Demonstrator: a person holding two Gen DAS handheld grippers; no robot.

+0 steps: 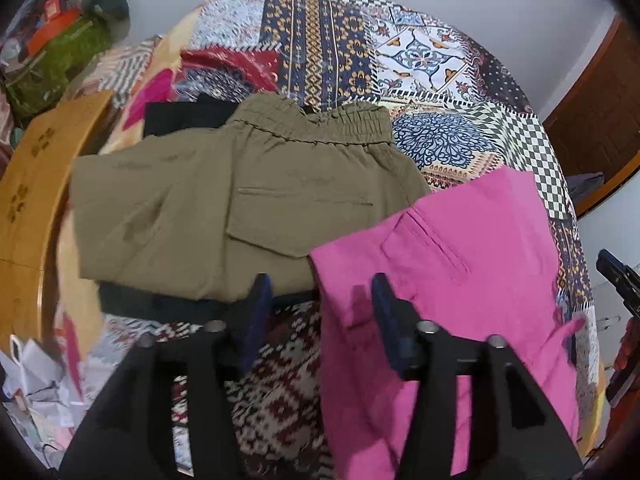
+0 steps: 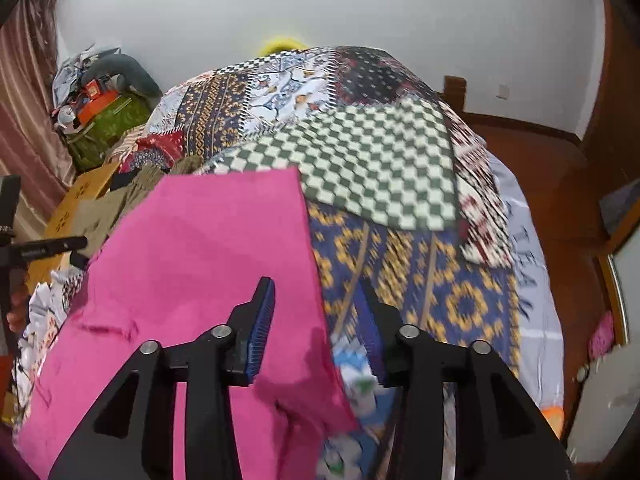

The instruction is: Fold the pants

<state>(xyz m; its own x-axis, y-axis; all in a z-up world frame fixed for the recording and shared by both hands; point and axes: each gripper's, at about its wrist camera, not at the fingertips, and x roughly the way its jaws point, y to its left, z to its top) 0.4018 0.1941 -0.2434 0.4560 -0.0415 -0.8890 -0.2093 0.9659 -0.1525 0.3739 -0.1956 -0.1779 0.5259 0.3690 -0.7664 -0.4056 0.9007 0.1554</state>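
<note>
Pink pants (image 1: 448, 264) lie folded on the patchwork bedspread (image 1: 328, 40), at the right in the left wrist view. They fill the left half of the right wrist view (image 2: 200, 256). My left gripper (image 1: 320, 296) is open above their left edge, holding nothing. My right gripper (image 2: 320, 304) is open over their right edge, empty. The right gripper's tip shows at the far right of the left wrist view (image 1: 620, 280).
Folded olive pants (image 1: 240, 196) lie left of the pink ones, on top of a black garment (image 1: 180, 116). A wooden board (image 1: 36, 184) stands at the bed's left. Clutter (image 2: 100, 108) piles in the far left corner. The wooden floor (image 2: 560, 184) lies to the right.
</note>
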